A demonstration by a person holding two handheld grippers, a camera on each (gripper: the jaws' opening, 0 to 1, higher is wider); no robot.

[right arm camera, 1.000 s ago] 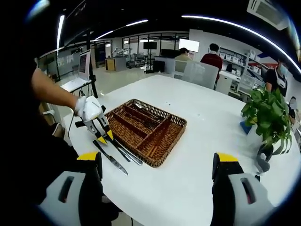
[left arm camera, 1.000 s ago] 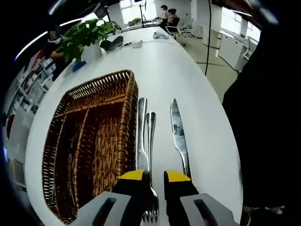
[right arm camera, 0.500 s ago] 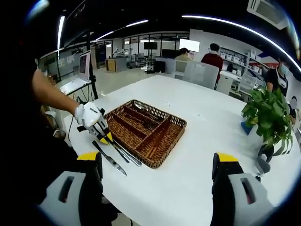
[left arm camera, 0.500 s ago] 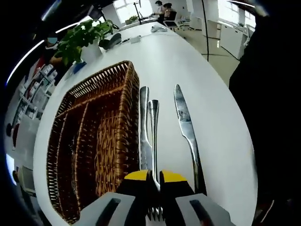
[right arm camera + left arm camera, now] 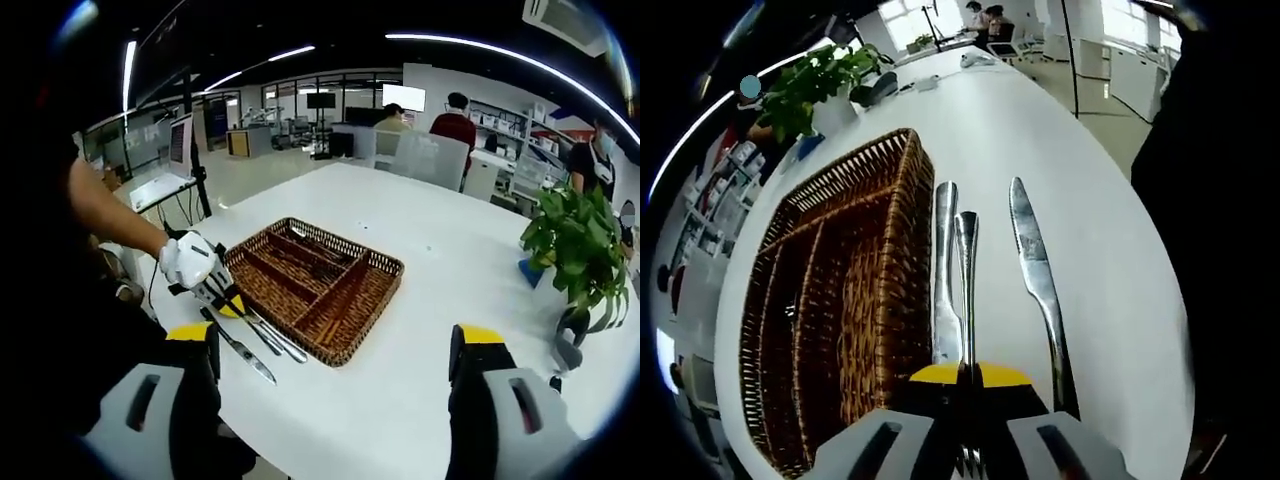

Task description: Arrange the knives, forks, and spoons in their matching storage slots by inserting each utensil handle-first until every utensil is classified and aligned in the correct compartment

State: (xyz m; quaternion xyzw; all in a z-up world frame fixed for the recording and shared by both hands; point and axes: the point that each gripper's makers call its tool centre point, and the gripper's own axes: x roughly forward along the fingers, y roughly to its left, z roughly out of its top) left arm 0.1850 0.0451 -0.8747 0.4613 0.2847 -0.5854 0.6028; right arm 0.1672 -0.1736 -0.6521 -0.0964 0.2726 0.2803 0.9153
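The silver metal fork lay on the white oval table, its handle pointing away and its tines down between the jaws of the left gripper, whose yellow-tipped jaws had closed together around the fork near its neck. Just left of it lay a second silver utensil, probably a spoon, though its bowl was hidden by the jaws; to the right, slightly apart, lay the silver table knife. All 3 ran parallel beside the long edge of the brown woven wicker cutlery tray.

The left gripper view looked into the tray's lengthwise compartments, which were dark and deep, with only a small pale glint in 1; what that was could not be told. The right gripper view took in the whole tray from across the table, with its dividers, and a white-gloved hand holding the left gripper down on the utensils at the tray's near-left edge.

The right gripper hung above the table's near edge, jaws spread wide and holding nothing. A green potted plant stood at the far right of the table, and people sat at desks beyond
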